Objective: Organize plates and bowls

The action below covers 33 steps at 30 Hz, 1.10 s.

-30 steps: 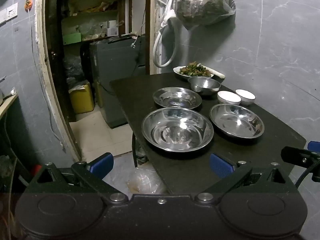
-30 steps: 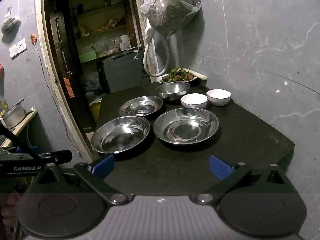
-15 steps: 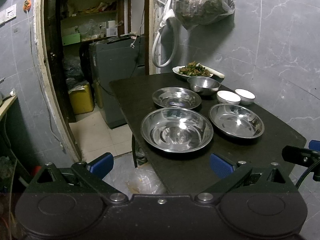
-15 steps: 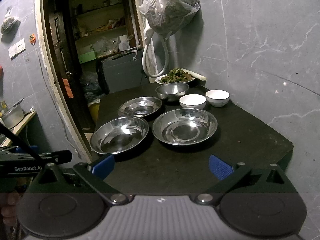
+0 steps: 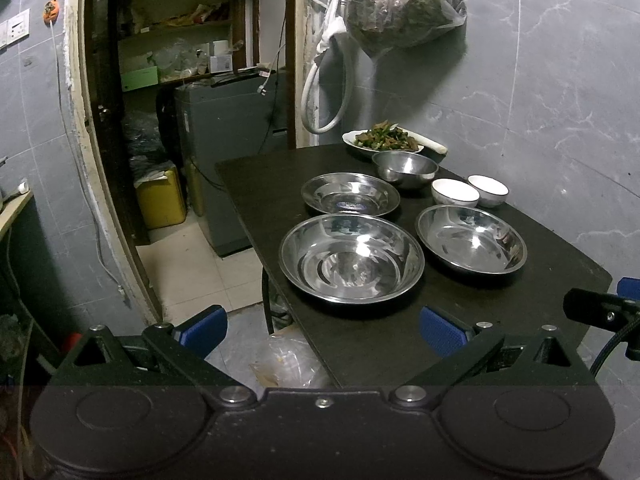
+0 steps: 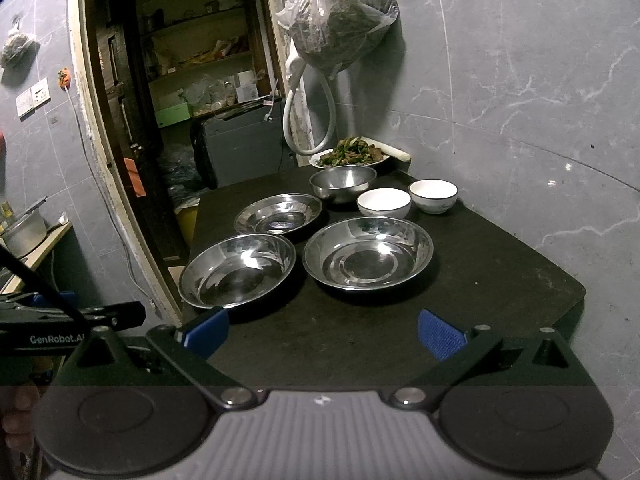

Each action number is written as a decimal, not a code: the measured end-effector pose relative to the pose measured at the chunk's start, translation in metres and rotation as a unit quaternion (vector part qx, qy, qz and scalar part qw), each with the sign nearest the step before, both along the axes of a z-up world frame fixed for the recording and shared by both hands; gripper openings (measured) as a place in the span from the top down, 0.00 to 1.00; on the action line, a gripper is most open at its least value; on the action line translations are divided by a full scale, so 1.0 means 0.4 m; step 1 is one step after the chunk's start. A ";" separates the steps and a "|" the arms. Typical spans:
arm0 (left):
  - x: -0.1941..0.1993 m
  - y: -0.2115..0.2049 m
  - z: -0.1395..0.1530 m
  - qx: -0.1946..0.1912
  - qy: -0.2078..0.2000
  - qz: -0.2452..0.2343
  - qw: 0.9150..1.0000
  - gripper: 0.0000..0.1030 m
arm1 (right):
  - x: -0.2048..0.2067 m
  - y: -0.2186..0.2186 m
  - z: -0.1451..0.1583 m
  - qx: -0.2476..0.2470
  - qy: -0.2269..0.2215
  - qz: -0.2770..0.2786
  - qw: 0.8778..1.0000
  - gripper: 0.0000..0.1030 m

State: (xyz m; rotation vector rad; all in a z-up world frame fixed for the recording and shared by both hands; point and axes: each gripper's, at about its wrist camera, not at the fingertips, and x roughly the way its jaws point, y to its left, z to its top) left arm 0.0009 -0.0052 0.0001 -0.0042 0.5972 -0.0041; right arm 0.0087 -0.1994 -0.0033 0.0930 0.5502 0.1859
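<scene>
Three shallow steel plates lie on a black table (image 5: 256, 184): a near-left one (image 5: 351, 258) (image 6: 237, 270), a near-right one (image 5: 470, 239) (image 6: 368, 258) and a far one (image 5: 350, 194) (image 6: 278, 213). Behind them stand a small steel bowl (image 5: 405, 168) (image 6: 343, 184) and two white bowls (image 5: 455, 192) (image 5: 488, 190) (image 6: 384, 202) (image 6: 433, 195). My left gripper (image 5: 322, 330) is open and empty before the table's near edge. My right gripper (image 6: 322, 332) is open and empty over the near table edge.
A plate of cooked greens (image 5: 383, 141) (image 6: 349, 154) sits at the table's far end by the grey wall. A plastic bag (image 5: 404, 4) and a white hose (image 5: 326, 92) hang above it. A doorway with a grey cabinet (image 5: 228, 152) and a yellow can (image 5: 162, 200) is left.
Both grippers have drifted very slightly; the view of the table has shifted a little. The dishes have not moved and both grippers stay open.
</scene>
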 end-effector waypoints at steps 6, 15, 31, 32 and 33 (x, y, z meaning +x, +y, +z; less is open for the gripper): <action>0.000 0.000 0.000 0.001 0.000 0.000 1.000 0.01 | 0.001 0.000 0.000 0.000 0.000 0.000 1.000 0.00; 0.001 -0.001 0.000 0.001 0.001 0.000 1.000 0.01 | -0.001 0.001 0.000 0.000 0.000 0.000 1.000 0.00; -0.003 -0.001 0.000 0.001 0.001 -0.001 1.000 0.01 | 0.004 0.004 0.001 0.000 0.000 0.000 1.000 0.00; -0.003 -0.002 0.000 0.001 0.002 -0.001 1.000 0.01 | 0.004 0.004 0.002 0.000 0.000 0.000 1.000 0.00; -0.003 -0.003 -0.007 0.001 0.002 -0.001 1.000 0.01 | 0.005 0.004 0.002 -0.001 0.000 0.000 1.000 0.00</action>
